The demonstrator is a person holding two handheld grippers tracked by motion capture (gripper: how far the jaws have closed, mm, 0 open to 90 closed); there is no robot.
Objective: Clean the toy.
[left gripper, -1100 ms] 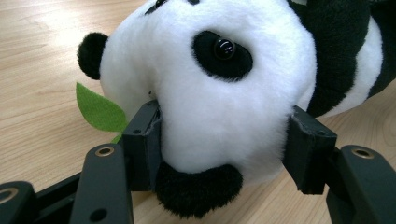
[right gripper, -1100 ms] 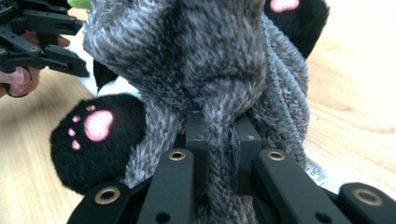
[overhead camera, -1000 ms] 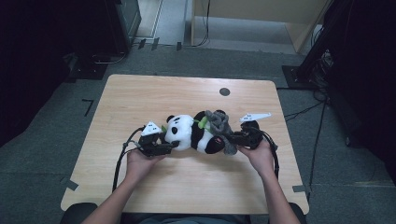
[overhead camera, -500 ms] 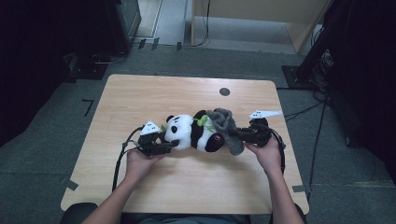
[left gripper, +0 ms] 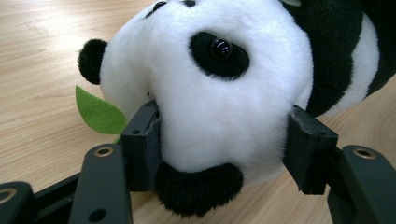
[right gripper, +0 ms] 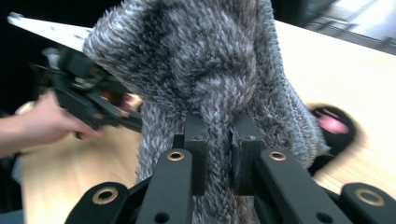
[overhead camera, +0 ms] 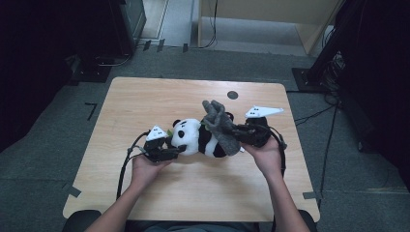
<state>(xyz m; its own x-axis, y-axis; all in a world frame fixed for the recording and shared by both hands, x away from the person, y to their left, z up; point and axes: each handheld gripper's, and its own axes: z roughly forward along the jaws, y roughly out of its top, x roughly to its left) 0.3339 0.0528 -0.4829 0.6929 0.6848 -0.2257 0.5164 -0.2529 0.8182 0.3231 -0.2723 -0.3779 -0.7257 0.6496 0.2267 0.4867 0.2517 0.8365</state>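
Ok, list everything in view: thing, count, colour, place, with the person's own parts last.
Panda plush: one, black and white, lying mid-table, head toward the person's left.
Fuzzy cloth: one, grey, over the panda's body, pulled up at one end.
Leaf: one, green, beside the panda's head.
Table: one, light wood, centre of the high view.
Round spot: one, dark, on the table's far side.
Left hand-held gripper: one, black, jaws clamped on the panda's head.
Right hand-held gripper: one, black, jaws pinching the fuzzy cloth.
Hands: two, left hand and right hand, each holding a gripper.
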